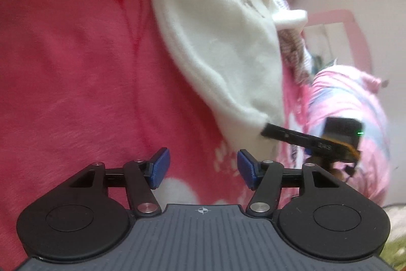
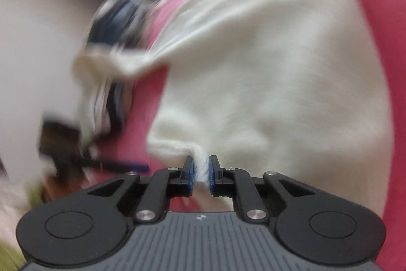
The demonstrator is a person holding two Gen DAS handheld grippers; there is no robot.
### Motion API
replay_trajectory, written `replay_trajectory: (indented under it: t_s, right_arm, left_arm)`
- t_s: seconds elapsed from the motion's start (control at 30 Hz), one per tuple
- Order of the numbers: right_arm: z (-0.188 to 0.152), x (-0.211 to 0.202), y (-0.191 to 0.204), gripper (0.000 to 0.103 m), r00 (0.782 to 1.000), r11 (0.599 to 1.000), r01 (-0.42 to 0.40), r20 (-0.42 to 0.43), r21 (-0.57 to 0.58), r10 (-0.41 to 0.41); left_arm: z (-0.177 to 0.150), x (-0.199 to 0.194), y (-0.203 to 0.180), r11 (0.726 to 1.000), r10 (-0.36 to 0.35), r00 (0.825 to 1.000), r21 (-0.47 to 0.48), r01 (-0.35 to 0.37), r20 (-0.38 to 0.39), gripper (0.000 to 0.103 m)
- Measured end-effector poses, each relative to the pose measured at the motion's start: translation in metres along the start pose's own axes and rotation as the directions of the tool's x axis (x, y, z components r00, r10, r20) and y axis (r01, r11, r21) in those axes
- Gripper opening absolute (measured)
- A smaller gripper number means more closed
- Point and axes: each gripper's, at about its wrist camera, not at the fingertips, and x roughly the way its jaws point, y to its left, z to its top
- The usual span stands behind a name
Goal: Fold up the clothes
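Item: white fleece garment [image 1: 215, 47], one, lifted off the pink blanket [image 1: 76, 67], hanging from upper centre to lower right of the left view.

Right gripper [image 2: 201, 173]: one, jaws narrowed onto a pinch of the garment's edge. In the left view we see it at right, tip in the cloth.

Left gripper [image 1: 203, 168]: one, jaws spread wide, holding nothing, low in the frame above the blanket.

Handling, as we judge it: we keep the pinched edge taut and take a matching edge with the free gripper.

Right view blurred; finer detail untold.
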Motion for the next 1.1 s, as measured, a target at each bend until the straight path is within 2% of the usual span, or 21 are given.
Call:
replay_trajectory:
  t_s: [0.07, 0.1, 0.23, 0.37, 0.5, 0.67, 0.73, 0.8, 0.83, 0.87, 0.9, 0.93, 0.97, 1.03, 1.1]
  right_arm:
    - [-0.001, 0.0, -0.021, 0.013, 0.999, 0.992, -0.04, 0.014, 0.123, 0.039]
    - [-0.002, 0.0, -0.023, 0.013, 0.999, 0.991, -0.043, 0.016, 0.126, 0.041]
    - [-0.01, 0.004, -0.008, 0.016, 1.0, 1.0, -0.011, 0.012, -0.006, 0.011]
    - [-0.018, 0.008, 0.007, 0.026, 1.0, 0.99, 0.021, 0.012, -0.138, -0.02]
    - [-0.035, 0.007, 0.032, 0.027, 0.995, 0.931, 0.096, 0.009, -0.351, -0.099]
    - [-0.055, 0.009, 0.053, 0.04, 0.984, 0.833, 0.169, 0.04, -0.528, -0.174]
    - [-0.067, 0.012, 0.065, 0.043, 0.975, 0.753, 0.207, 0.072, -0.624, -0.209]
    - [-0.083, 0.016, 0.078, 0.043, 0.965, 0.641, 0.243, 0.111, -0.728, -0.239]
    - [-0.089, 0.019, 0.082, 0.042, 0.957, 0.595, 0.265, 0.131, -0.759, -0.259]
    - [-0.094, 0.022, 0.085, 0.035, 0.947, 0.557, 0.291, 0.151, -0.778, -0.284]
    - [-0.094, 0.022, 0.086, 0.027, 0.945, 0.557, 0.297, 0.154, -0.775, -0.29]
    - [-0.092, 0.021, 0.087, 0.018, 0.947, 0.581, 0.293, 0.147, -0.76, -0.285]
    - [-0.087, 0.017, 0.087, 0.015, 0.952, 0.61, 0.284, 0.139, -0.74, -0.273]
    - [-0.074, 0.004, 0.088, 0.014, 0.969, 0.695, 0.235, 0.11, -0.68, -0.221]
    - [-0.06, -0.013, 0.09, 0.013, 0.988, 0.772, 0.15, 0.073, -0.618, -0.134]
  left_arm:
    - [0.007, 0.01, -0.003, 1.0, -0.026, 1.0, -0.01, 0.026, 0.005, 0.059]
    - [0.011, 0.014, -0.005, 0.999, -0.04, 0.999, -0.018, 0.04, 0.006, 0.059]
    - [0.023, 0.034, -0.01, 0.999, -0.039, 0.999, -0.027, 0.039, -0.012, 0.059]
    - [0.025, 0.039, -0.012, 0.999, -0.045, 0.999, -0.023, 0.045, -0.018, 0.059]
    - [0.022, 0.033, -0.004, 0.997, -0.06, 0.998, -0.055, 0.06, 0.007, 0.059]
    - [0.024, 0.032, 0.0, 0.994, -0.075, 0.997, -0.078, 0.077, 0.021, 0.059]
    - [0.024, 0.032, 0.0, 0.994, -0.076, 0.997, -0.074, 0.077, 0.022, 0.059]
    - [0.024, 0.028, 0.001, 0.994, -0.079, 0.997, -0.075, 0.081, 0.025, 0.059]
    - [0.024, 0.025, 0.002, 0.994, -0.078, 0.996, -0.077, 0.08, 0.033, 0.059]
    - [0.024, 0.021, 0.003, 0.994, -0.075, 0.996, -0.078, 0.079, 0.048, 0.059]
    - [0.024, 0.016, 0.003, 0.994, -0.074, 0.995, -0.08, 0.079, 0.068, 0.059]
    - [0.024, 0.01, 0.005, 0.994, -0.069, 0.993, -0.082, 0.076, 0.092, 0.059]
    - [0.026, 0.003, 0.008, 0.994, -0.057, 0.991, -0.088, 0.068, 0.121, 0.059]
    - [0.029, -0.011, 0.016, 0.994, -0.026, 0.983, -0.103, 0.045, 0.181, 0.059]
    - [0.038, -0.021, 0.024, 0.991, 0.018, 0.972, -0.135, 0.014, 0.234, 0.059]
